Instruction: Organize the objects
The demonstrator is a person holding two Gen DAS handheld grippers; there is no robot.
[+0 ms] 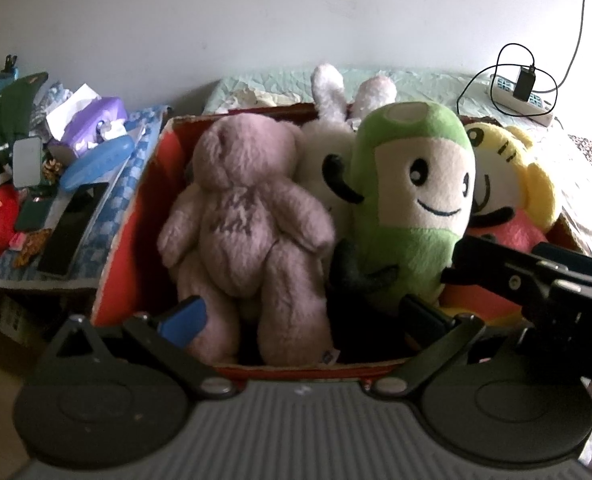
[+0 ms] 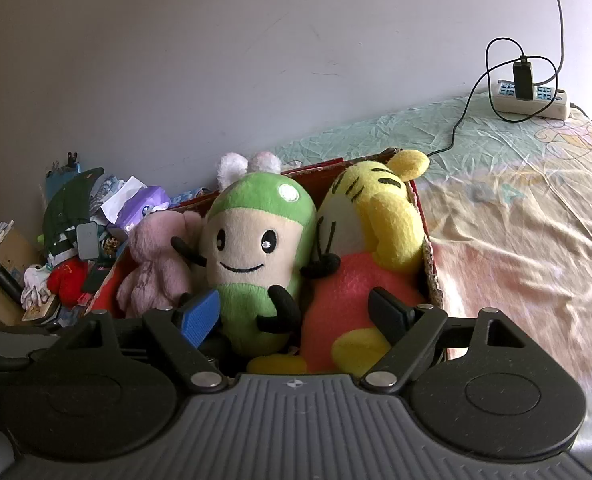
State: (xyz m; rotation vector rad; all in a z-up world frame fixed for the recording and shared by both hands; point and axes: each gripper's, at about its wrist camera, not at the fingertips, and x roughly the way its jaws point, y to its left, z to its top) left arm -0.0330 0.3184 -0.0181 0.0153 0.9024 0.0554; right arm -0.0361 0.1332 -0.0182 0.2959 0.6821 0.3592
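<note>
A red cardboard box [image 1: 127, 248] stands on the bed and holds several plush toys. A pink teddy bear [image 1: 243, 216] lies at its left, a white bunny [image 1: 328, 96] stands behind, a green plush [image 1: 412, 200] is in the middle and a yellow tiger [image 1: 508, 184] is at the right. My left gripper [image 1: 300, 320] is open and empty just in front of the teddy's legs. My right gripper [image 2: 296, 316] is open and empty, with the green plush [image 2: 251, 248] and the tiger [image 2: 376, 240] just beyond its fingers. The box's right wall [image 2: 430, 248] shows beside the tiger.
A cluttered pile with a purple tissue pack [image 1: 91, 128], a blue case and a dark phone [image 1: 71, 236] lies left of the box. A power strip [image 2: 532, 98] with a charger and cable sits at the far right on the bedsheet [image 2: 516, 216]. The right gripper's body [image 1: 544, 284] shows at the right.
</note>
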